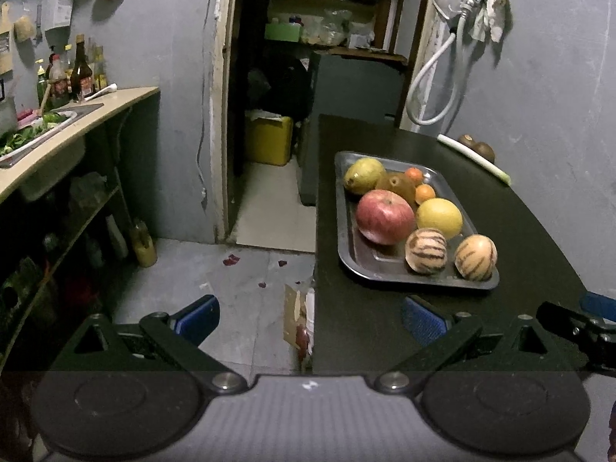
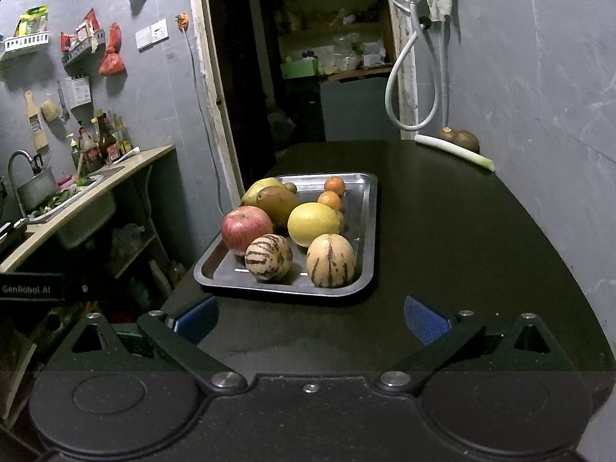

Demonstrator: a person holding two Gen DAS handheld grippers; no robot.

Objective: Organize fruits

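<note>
A metal tray (image 1: 348, 261) (image 2: 367, 231) on a black table (image 2: 462, 238) holds a red apple (image 1: 385, 216) (image 2: 246, 230), a yellow citrus (image 1: 439, 217) (image 2: 313, 224), two striped melons (image 1: 426, 250) (image 2: 331, 261), a pear (image 1: 364, 176), a brown fruit (image 2: 277, 204) and two small oranges (image 2: 333, 185). My left gripper (image 1: 310, 319) is open and empty, hanging over the table's left edge, short of the tray. My right gripper (image 2: 310, 319) is open and empty, just before the tray's near rim.
Two brown fruits (image 2: 460, 139) and a leek (image 2: 454, 153) lie at the table's far right by the wall. A counter with a sink (image 1: 50, 131), bottles and greens stands at left. An open doorway (image 1: 292, 115) lies behind. The right gripper's fingertip (image 1: 569, 327) shows at the left view's right edge.
</note>
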